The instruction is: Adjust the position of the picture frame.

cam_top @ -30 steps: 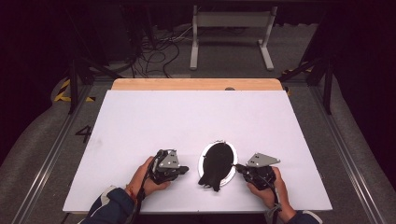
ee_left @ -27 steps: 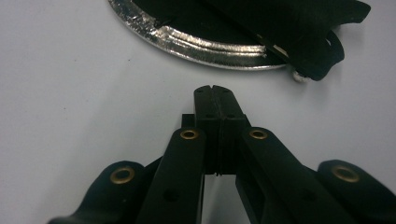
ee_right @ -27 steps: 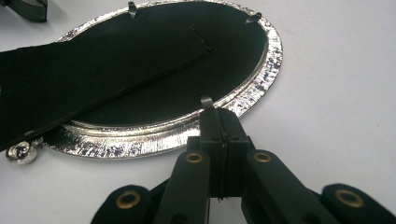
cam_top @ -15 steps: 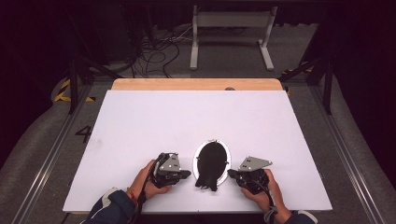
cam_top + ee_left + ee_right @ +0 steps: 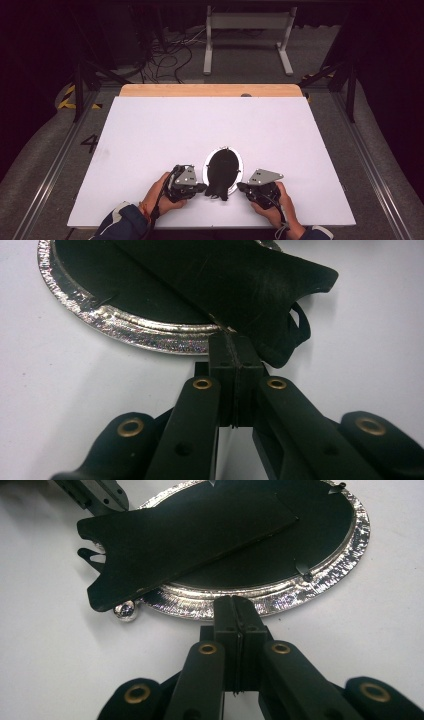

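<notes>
Now we flank the oval frame (image 5: 223, 171), left gripper (image 5: 204, 187) and right gripper (image 5: 240, 187) both closed empty; next, probably, lifting its black stand (image 5: 185, 542).

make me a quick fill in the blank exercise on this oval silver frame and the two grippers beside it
1. The oval silver picture frame lies face ____ on the white table, its black backing upward.
2. The jaws of the left gripper are ____.
3. The black flat stand flap on the frame's back has a ____ tail end.
4. In the high view, the frame lies ____ the left gripper and the right gripper.

Missing words: down; shut; forked; between
</notes>
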